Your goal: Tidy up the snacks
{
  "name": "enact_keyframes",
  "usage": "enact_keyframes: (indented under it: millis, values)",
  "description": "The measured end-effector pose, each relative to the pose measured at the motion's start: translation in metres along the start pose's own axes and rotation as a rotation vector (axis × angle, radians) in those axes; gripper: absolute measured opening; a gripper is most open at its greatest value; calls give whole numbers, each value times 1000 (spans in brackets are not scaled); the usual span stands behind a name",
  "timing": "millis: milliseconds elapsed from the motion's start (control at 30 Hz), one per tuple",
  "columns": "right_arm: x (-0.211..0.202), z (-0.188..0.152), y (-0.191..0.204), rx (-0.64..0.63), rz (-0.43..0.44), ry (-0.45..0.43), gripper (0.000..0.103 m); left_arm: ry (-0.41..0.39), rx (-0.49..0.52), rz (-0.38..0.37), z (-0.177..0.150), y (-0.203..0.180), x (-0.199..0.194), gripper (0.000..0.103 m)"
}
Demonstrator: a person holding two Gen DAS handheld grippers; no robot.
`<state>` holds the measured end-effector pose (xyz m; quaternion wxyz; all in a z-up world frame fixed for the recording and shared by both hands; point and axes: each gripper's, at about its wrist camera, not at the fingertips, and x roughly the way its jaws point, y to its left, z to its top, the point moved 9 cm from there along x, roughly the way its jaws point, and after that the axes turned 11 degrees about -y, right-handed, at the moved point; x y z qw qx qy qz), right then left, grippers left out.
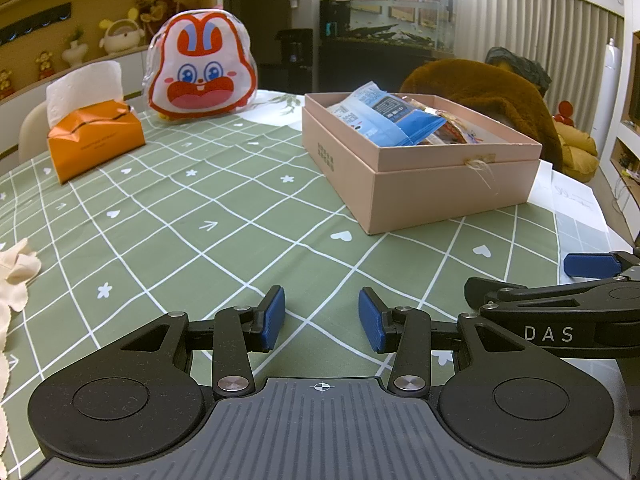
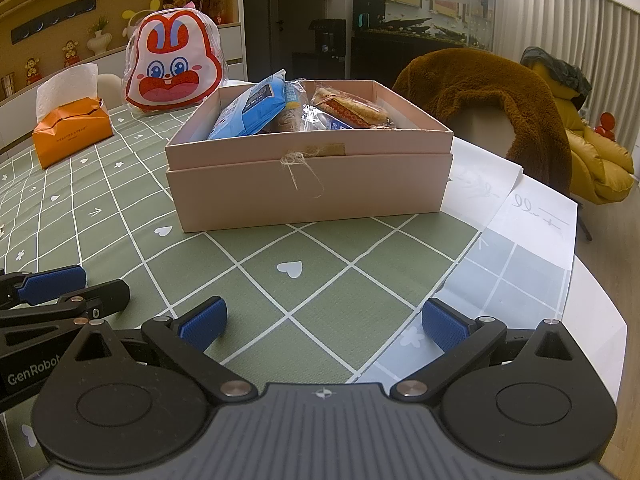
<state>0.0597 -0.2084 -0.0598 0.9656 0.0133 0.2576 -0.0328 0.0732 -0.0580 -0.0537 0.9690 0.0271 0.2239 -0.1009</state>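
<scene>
A pink cardboard box [image 1: 448, 184] [image 2: 308, 188] stands on the green checked tablecloth. Inside it lie a blue snack bag [image 1: 394, 120] [image 2: 250, 114], a clear-wrapped snack [image 2: 292, 114] and a red-patterned packet [image 2: 348, 110]. My left gripper [image 1: 322, 320] is open and empty, low over the cloth, left of and nearer than the box. My right gripper [image 2: 324, 322] is open and empty, in front of the box. Each gripper shows at the edge of the other's view.
A rabbit-shaped bag [image 1: 202, 72] [image 2: 174, 70] stands at the back of the table. An orange tissue box [image 1: 94, 142] [image 2: 72, 130] sits back left. A cream cloth [image 1: 16, 276] lies at the left edge. White paper sheets [image 2: 520, 216] lie right of the box. A brown-draped chair [image 2: 492, 96] stands behind.
</scene>
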Motion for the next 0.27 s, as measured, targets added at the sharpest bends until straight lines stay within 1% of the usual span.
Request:
enact_keyframes:
  millis: [267]
  values:
    - [0,0,0,0,0,0,103,2,5,-16,0,-2,2,46]
